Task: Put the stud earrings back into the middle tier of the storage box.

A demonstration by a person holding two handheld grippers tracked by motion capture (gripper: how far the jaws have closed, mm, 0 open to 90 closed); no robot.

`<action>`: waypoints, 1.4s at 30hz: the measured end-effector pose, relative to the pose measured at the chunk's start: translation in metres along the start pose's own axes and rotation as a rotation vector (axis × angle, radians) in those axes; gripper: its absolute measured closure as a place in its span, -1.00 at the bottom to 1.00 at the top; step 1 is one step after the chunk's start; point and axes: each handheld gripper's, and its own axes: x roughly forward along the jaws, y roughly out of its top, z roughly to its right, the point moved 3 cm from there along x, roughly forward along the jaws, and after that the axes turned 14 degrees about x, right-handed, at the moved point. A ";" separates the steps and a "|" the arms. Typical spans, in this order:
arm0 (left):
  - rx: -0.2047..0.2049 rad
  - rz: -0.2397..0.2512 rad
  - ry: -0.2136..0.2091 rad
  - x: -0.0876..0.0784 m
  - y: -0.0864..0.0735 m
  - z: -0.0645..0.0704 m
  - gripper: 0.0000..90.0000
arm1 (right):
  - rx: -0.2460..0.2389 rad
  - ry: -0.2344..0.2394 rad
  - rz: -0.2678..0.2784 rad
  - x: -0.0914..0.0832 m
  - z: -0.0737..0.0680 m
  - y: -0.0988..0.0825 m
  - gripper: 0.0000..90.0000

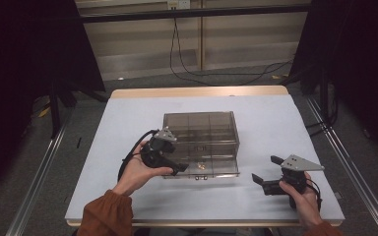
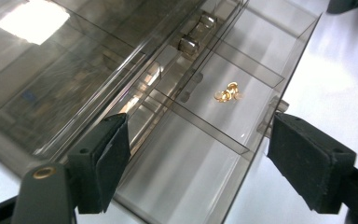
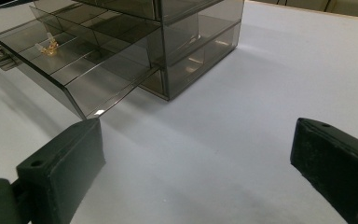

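A smoky clear plastic drawer cabinet (image 1: 201, 129) stands mid-table. Its drawer (image 1: 221, 167) is pulled out toward me and split by dividers. A few small gold pieces (image 1: 201, 166) lie in the middle compartment (image 2: 227, 92), also seen from the right (image 3: 50, 46). My left gripper (image 1: 177, 164) is at the drawer's front left corner, open; its jaws stand wide over the drawer (image 2: 186, 177) with nothing pressed between the pads (image 2: 112, 154). My right gripper (image 1: 266, 169) rests open above the bare table, right of the drawer (image 3: 88, 88), with nothing between its jaws.
The white-topped table (image 1: 128, 123) has a wooden far edge (image 1: 197, 92). Black cables (image 1: 187, 69) trail on the floor beyond it, and dark stands flank both sides. The drawer's small front handle (image 3: 0, 56) sticks out toward me.
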 end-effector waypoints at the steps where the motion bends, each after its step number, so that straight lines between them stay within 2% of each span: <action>1: -0.013 0.013 0.010 -0.002 -0.002 0.001 -0.57 | 0.000 0.000 0.000 0.000 0.000 0.000 -0.96; 2: -0.013 0.013 0.010 -0.002 -0.002 0.001 -0.62 | -0.001 0.000 0.000 0.000 0.000 0.000 -0.96; 4: -0.031 0.032 0.051 -0.008 -0.009 0.000 -0.69 | -0.001 0.000 -0.001 0.000 0.000 0.000 -0.96; 5: -0.031 0.032 0.051 -0.008 -0.009 0.000 -0.72 | -0.001 0.000 -0.001 0.000 0.000 0.000 -0.96; 6: -0.046 0.051 0.069 -0.013 -0.014 0.000 -0.74 | -0.004 0.000 0.001 0.000 0.000 0.000 -0.95; 9: -0.060 0.072 0.079 -0.018 -0.019 0.000 -0.80 | 0.002 -0.001 -0.003 0.000 0.000 0.000 -0.95; 11: -0.066 0.083 0.101 -0.024 -0.024 -0.001 -0.83 | 0.002 -0.002 -0.003 0.000 0.000 0.000 -0.95; 12: -0.066 0.086 0.122 -0.027 -0.027 -0.001 -0.83 | 0.003 -0.001 -0.001 0.000 0.000 0.000 -0.95; 13: -0.076 0.103 0.160 -0.032 -0.033 -0.003 -0.83 | 0.002 -0.002 -0.002 0.000 0.000 0.000 -0.96; 15: -0.088 0.115 0.172 -0.035 -0.036 -0.003 -0.85 | 0.002 -0.002 -0.002 0.000 0.000 0.000 -0.96; 16: -0.105 0.125 0.185 -0.040 -0.042 -0.004 -0.83 | 0.000 -0.002 -0.001 0.000 0.000 0.000 -0.95; 17: -0.105 0.125 0.185 -0.040 -0.042 -0.004 -0.84 | 0.001 -0.002 -0.001 0.000 0.000 0.000 -0.95; 18: -0.096 0.121 0.212 -0.044 -0.049 -0.003 -0.85 | 0.003 -0.003 -0.001 0.000 0.000 0.000 -0.96; 19: -0.096 0.121 0.212 -0.044 -0.049 -0.003 -0.84 | 0.003 -0.004 -0.001 0.000 0.000 0.000 -0.96; 21: -0.112 0.141 0.250 -0.053 -0.060 -0.002 -0.81 | 0.005 -0.005 -0.001 0.000 0.000 0.000 -0.96; 22: -0.112 0.141 0.250 -0.053 -0.060 -0.002 -0.81 | 0.005 -0.005 0.000 0.000 0.000 0.000 -0.96; 23: -0.146 0.158 0.248 -0.059 -0.068 -0.001 -0.83 | 0.005 -0.005 0.000 0.000 0.000 0.000 -0.96; 24: -0.146 0.158 0.248 -0.059 -0.068 -0.001 -0.83 | 0.004 -0.005 0.000 0.000 0.000 0.000 -0.96; 27: -0.171 0.177 0.249 -0.065 -0.085 0.003 -0.85 | 0.006 -0.006 0.000 0.000 0.000 0.000 -0.96; 29: -0.174 0.181 0.251 -0.065 -0.090 0.005 -0.88 | 0.004 -0.006 0.002 0.000 0.000 0.000 -0.96; 30: -0.205 0.185 0.272 -0.066 -0.100 0.007 -0.89 | 0.002 -0.006 0.002 0.000 0.000 0.000 -0.96; 31: -0.205 0.185 0.272 -0.066 -0.100 0.007 -0.89 | 0.002 -0.006 0.002 0.000 0.000 0.000 -0.96; 32: -0.238 0.174 0.325 -0.065 -0.110 0.011 -0.87 | 0.002 -0.007 0.002 0.000 0.000 0.000 -0.96; 34: -0.242 0.180 0.322 -0.064 -0.114 0.012 -0.87 | 0.002 -0.008 0.003 0.000 0.000 0.000 -0.96; 35: -0.274 0.184 0.305 -0.063 -0.122 0.015 -0.89 | 0.002 -0.007 0.003 0.000 0.000 0.000 -0.96; 39: -0.276 0.203 0.290 -0.063 -0.130 0.022 -0.92 | 0.008 -0.009 0.000 0.000 0.000 0.000 -0.96; 40: -0.263 0.212 0.281 -0.063 -0.134 0.024 -0.92 | 0.007 -0.007 0.001 0.000 0.000 0.000 -0.96; 42: -0.267 0.225 0.286 -0.063 -0.136 0.025 -0.93 | 0.006 -0.006 0.000 0.000 0.000 0.000 -0.96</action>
